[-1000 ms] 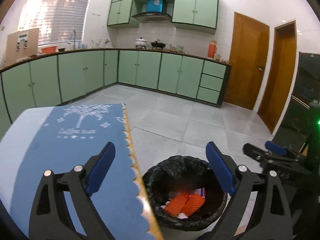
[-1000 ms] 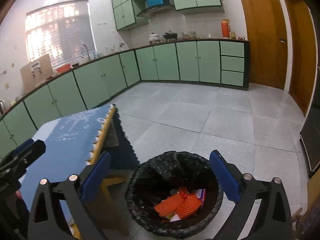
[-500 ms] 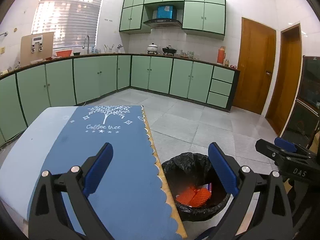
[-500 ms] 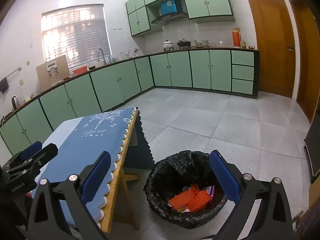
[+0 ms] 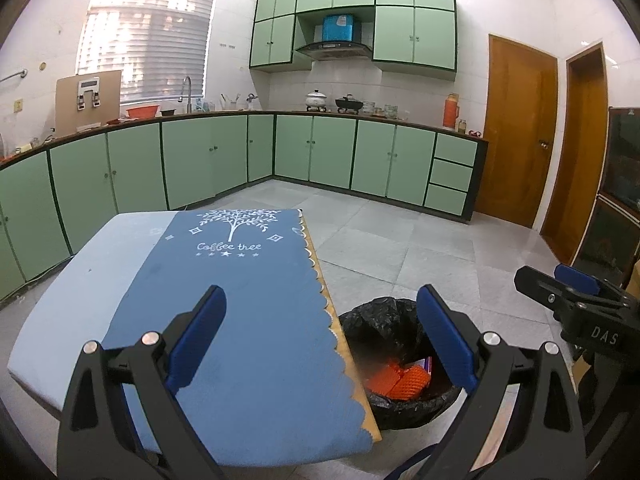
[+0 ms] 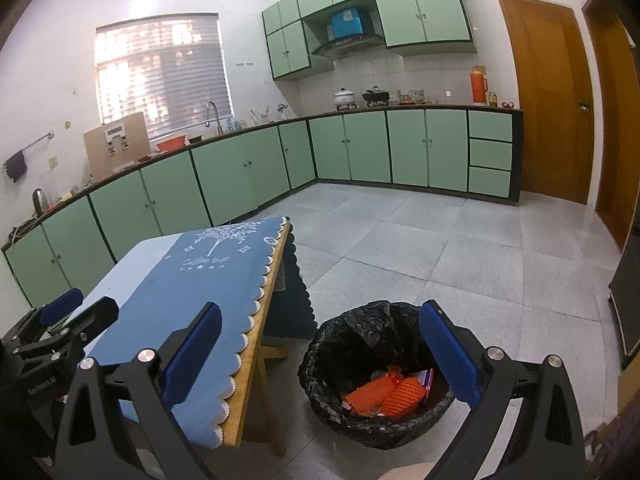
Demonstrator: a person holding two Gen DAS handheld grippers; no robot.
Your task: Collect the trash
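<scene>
A round bin lined with a black bag [image 6: 360, 332] [image 5: 380, 316] stands on the floor right of the table. Orange netted wrappers [image 6: 384, 394] [image 5: 400, 378] and a scrap of packaging lie inside it. My left gripper [image 5: 320, 340] is open and holds nothing, high over the table's right edge and the bin. The right gripper [image 6: 320, 352] is open too, with nothing in it, above the bin and the table's corner. Each gripper shows in the other's view: the right one [image 5: 568, 284], the left one [image 6: 68, 312].
A blue "Coffee tree" cloth [image 5: 240, 280] covers the wooden folding table [image 6: 256, 320]. Green kitchen cabinets [image 5: 320, 152] line the far walls. Brown doors [image 5: 520, 140] stand at the right, beside a dark cabinet [image 5: 620, 200]. Grey floor tiles [image 6: 460, 248] stretch beyond the bin.
Both grippers have risen and drawn back from the bin, so more of the table and room shows. Both stayed open.
</scene>
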